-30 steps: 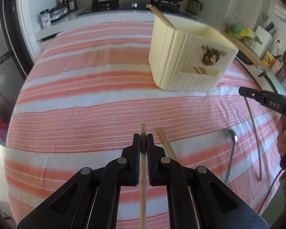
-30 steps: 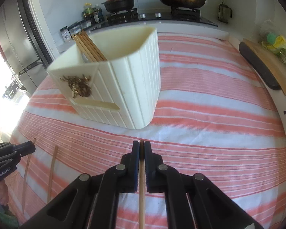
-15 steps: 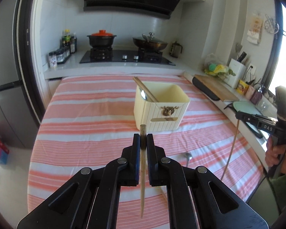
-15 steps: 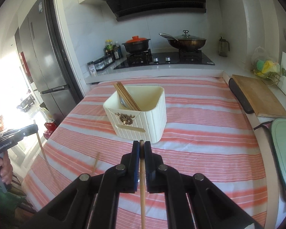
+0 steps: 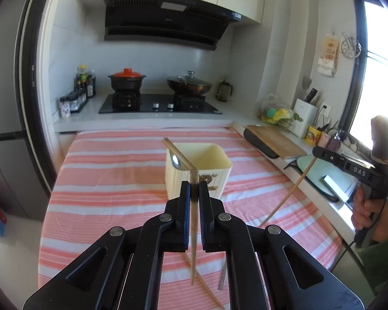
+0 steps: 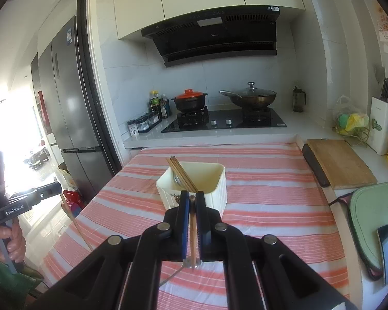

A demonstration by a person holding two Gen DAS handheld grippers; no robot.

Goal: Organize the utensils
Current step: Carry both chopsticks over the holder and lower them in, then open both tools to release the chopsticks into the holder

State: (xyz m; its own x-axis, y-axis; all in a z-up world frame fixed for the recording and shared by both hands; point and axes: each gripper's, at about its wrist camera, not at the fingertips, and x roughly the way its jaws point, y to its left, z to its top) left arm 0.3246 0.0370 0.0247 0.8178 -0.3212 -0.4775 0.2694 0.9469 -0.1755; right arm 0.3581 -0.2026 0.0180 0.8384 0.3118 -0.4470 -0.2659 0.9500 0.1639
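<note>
Each hand carries one wooden chopstick, and the relation that matters is how each stick's long axis lines up with the open mouth of the cream utensil holder standing on the striped tablecloth. In the left wrist view the left gripper is clamped on a chopstick near its upper end; the stick hangs close to upright, its free end pointing toward 6 o'clock, clear above the cloth. The holder sits dead ahead at 12 o'clock from those jaws, beyond the tips. In the right wrist view the right gripper is likewise pinched shut on its own chopstick, again near vertical with the tail toward 6 o'clock, and the holder lies at 12 o'clock, just past the fingers. Both grippers look about equally near; I cannot tell which is closer. Chopsticks and a spoon already lean in the holder toward its 10 o'clock corner, so the free room is on the 2 o'clock side. One more chopstick and a metal handle lie on the cloth below the left gripper.
</note>
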